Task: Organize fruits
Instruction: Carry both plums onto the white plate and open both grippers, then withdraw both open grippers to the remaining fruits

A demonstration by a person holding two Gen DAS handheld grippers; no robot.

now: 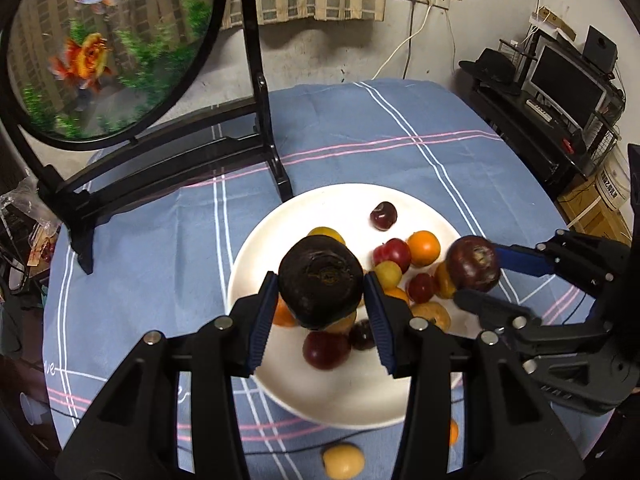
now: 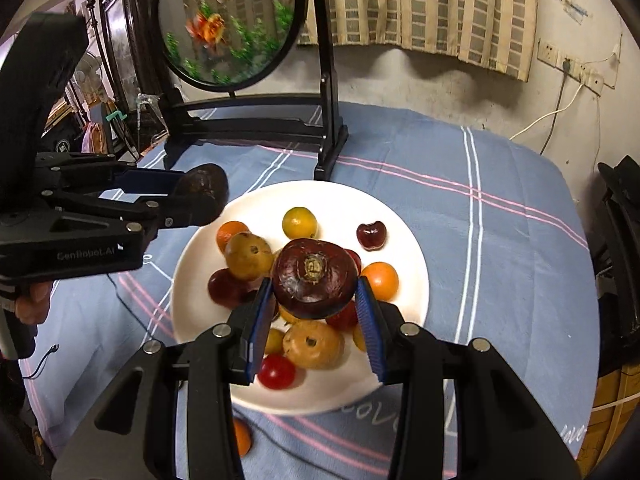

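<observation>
While we are holding both tools above the white plate (image 1: 352, 392), each one is clamped on a dark purple fruit. Our left tool (image 1: 320, 284) is gripping the darker purple fruit (image 1: 320, 280) between its blue pads, the fruit's flat end facing the camera. Our right tool (image 2: 316, 284) is pinching the reddish-purple fruit (image 2: 314, 278) in the same way, its pale stem scar turned upward. Seen from the left wrist, the right tool is reaching in from the right edge with its fruit hanging over the plate's right side; seen from the right wrist, the left tool is coming in from the left with its fruit over the plate's left rim.

Below them, the plate is sitting on the bench, which is covered by a blue checked cloth (image 1: 360, 128). It is carrying a loose heap of small fruits: orange ones (image 2: 382, 280), yellow ones (image 2: 299, 222), speckled brownish-yellow ones (image 2: 248, 256) and red ones (image 2: 277, 371). A dark red cherry-like fruit (image 2: 371, 235) is lying apart from the heap toward the plate's far side. Two more fruits are lying off the plate on the cloth near its close edge, a yellow fruit (image 1: 343, 460) and an orange fruit (image 2: 242, 436), the latter partly hidden by our tool.

Behind the plate, a round goldfish screen (image 2: 228, 24) in a black stand is standing on the bench; its picture is blurred, so the finer detail may be escaping us.
</observation>
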